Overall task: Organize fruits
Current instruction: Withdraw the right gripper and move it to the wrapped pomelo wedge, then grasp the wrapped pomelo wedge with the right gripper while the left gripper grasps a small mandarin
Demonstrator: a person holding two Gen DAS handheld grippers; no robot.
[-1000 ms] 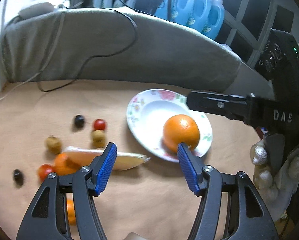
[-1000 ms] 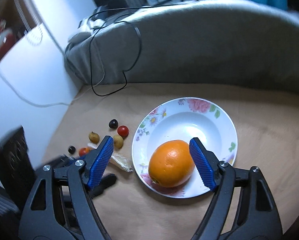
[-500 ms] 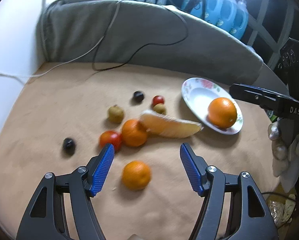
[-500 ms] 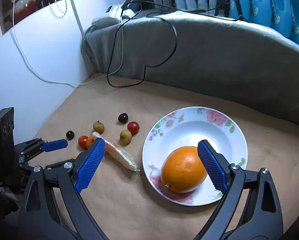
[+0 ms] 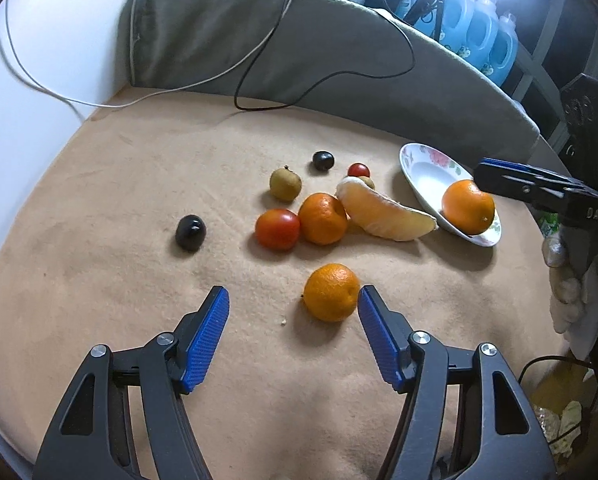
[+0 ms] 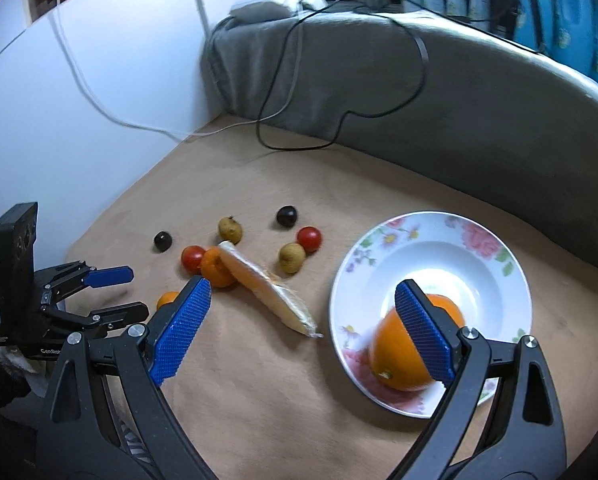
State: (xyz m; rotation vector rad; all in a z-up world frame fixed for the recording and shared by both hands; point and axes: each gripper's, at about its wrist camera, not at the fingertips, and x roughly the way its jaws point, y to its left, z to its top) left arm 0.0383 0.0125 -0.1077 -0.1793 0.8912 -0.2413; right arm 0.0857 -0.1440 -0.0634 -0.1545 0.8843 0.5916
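In the left wrist view, the left tongs [image 5: 293,304] are seen spread wide and empty at the lower middle of the frame, and a small round orange mandarin [image 5: 331,292] is found just ahead of them on the tan cloth-covered tabletop [image 5: 99,208]. The mandarin is not centred in the gap: it lies hard toward the right-hand blue ribbed pad [image 5: 375,332], nearly touching its tip, while a broad stretch of cloth is left open toward the other pad. A closing grasp is therefore judged to call for a small shift of the left tongs to the right of the frame, so that the fruit is brought midway before the pads meet. Being round, the mandarin offers no long axis to be matched. The right tongs [image 6: 303,332] are also released and hold nothing; in the right wrist view they are placed at the lower edge of the white flower-rimmed plate [image 6: 499,256], where a large orange [image 6: 395,356] already rests. The loose mandarin is well apart from them at the left of that frame, so the left tongs are plainly the nearer.
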